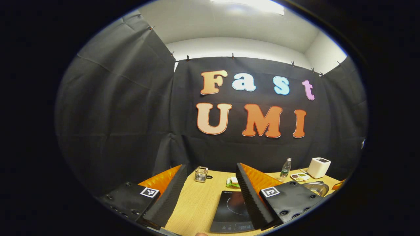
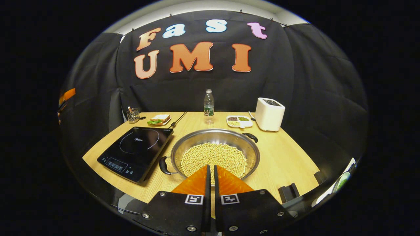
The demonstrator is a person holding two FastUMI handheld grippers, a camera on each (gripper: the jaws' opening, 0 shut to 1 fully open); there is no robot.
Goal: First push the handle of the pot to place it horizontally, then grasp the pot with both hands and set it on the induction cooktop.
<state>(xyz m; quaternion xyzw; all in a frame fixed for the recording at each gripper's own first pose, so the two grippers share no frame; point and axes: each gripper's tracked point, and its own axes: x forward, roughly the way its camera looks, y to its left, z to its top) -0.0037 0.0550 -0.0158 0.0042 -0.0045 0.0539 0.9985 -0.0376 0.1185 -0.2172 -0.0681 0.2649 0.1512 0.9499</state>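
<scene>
Two pot (image 2: pixel 215 154) handles (image 2: pixel 164 165) on a near-left-to-far-right diagonal; left jaws spread, right jaws nearly together.

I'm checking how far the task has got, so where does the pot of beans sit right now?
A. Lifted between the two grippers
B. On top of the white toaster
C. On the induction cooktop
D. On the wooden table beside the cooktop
D: in the right gripper view the pot rests on the wooden table, just to the right of the induction cooktop, whose glass top is bare, and no gripper touches it.
</scene>
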